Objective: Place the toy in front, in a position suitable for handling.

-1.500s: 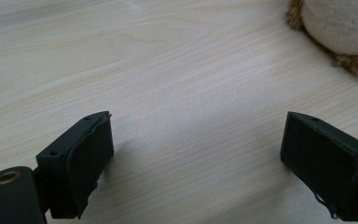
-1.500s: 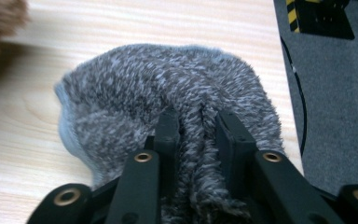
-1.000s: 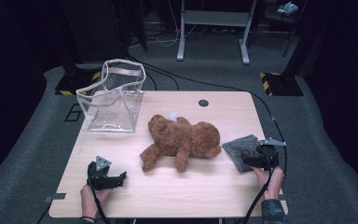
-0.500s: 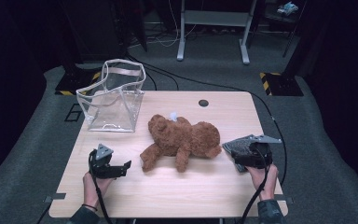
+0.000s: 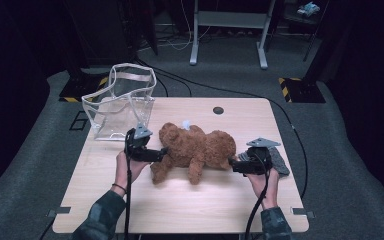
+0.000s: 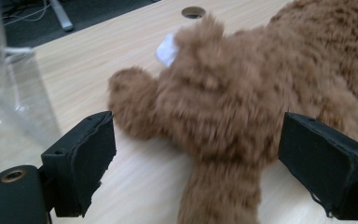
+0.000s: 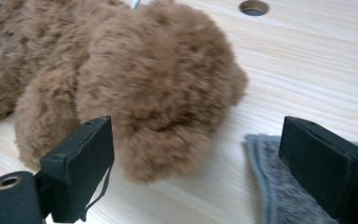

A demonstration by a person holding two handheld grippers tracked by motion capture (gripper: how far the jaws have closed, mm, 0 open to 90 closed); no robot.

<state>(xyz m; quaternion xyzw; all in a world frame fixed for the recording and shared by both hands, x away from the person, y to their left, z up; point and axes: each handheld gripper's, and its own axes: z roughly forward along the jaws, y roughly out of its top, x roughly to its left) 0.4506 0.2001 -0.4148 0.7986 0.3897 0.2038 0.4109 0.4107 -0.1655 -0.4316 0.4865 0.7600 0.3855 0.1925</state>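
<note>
Both tongs (image 5: pixel 164 152) (image 5: pixel 231 164) have closed in, flanking teddy bear (image 5: pixel 195 150).

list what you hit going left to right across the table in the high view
clear bag → left gripper → brown teddy bear → right gripper → grey cloth

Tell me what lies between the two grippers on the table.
The brown teddy bear lies between the left gripper and the right gripper, as the high view shows.
</note>
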